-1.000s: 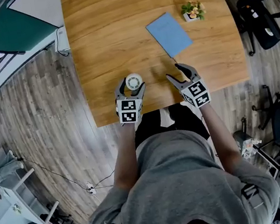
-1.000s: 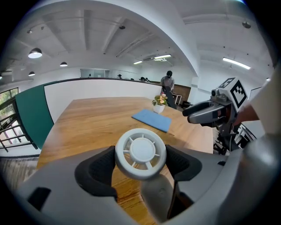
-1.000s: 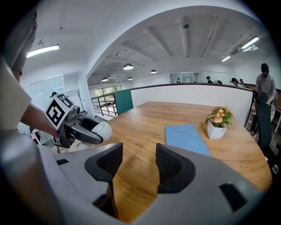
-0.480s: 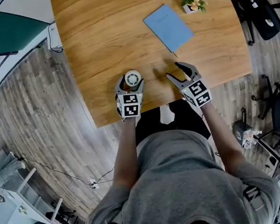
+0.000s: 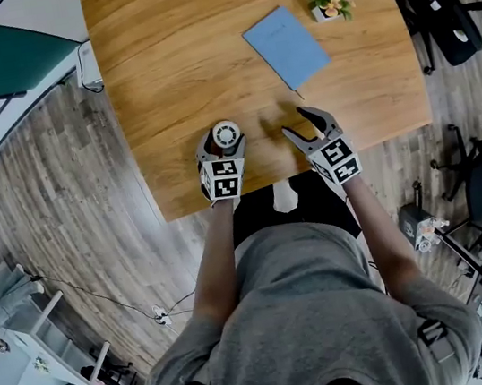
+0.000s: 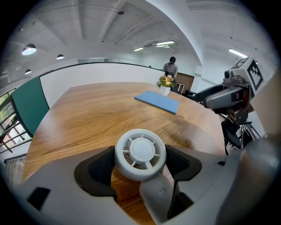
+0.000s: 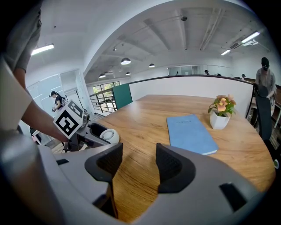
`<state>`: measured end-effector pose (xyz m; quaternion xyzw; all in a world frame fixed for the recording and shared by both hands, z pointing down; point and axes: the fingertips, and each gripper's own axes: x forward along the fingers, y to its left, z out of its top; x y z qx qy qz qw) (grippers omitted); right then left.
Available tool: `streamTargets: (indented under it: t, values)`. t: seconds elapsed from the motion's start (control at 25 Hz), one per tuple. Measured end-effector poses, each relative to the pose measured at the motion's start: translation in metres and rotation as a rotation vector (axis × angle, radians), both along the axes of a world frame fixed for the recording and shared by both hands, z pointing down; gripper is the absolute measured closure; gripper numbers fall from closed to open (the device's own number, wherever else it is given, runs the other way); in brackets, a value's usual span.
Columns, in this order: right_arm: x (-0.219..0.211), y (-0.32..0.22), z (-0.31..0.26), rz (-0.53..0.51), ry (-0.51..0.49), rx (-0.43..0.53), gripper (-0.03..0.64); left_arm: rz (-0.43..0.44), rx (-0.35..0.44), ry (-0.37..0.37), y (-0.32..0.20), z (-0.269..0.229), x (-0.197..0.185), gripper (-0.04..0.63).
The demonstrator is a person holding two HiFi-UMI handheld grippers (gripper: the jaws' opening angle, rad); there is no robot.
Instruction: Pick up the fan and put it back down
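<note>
At the near edge of the wooden table, the left gripper has its jaws clamped on the round head of a small white fan, one pad on each side of the ring. Whether the fan's base touches the tabletop cannot be determined. To the right, well apart from the fan, the right gripper hovers over the table with jaws apart and nothing between them. A blue notebook lies farther back; a potted plant stands just beyond it, far right.
</note>
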<state>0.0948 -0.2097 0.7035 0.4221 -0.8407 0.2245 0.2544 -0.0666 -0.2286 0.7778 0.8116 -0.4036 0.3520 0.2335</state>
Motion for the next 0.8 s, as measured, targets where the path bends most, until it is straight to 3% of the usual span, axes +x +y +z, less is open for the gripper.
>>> streamTargets:
  t: [0.44,0.6,0.8]
  values:
    - [0.005,0.000,-0.026,-0.003,-0.012,0.046,0.370,-0.038,-0.071,0.025,0.008,-0.007,0.005,0.216]
    - [0.008,0.001,-0.044,-0.009,-0.021,0.082,0.370,-0.082,-0.032,0.055,0.011,-0.035,0.009,0.210]
    - [0.013,0.003,-0.066,-0.023,-0.047,0.130,0.370,-0.163,0.082,0.098,0.012,-0.086,0.011,0.212]
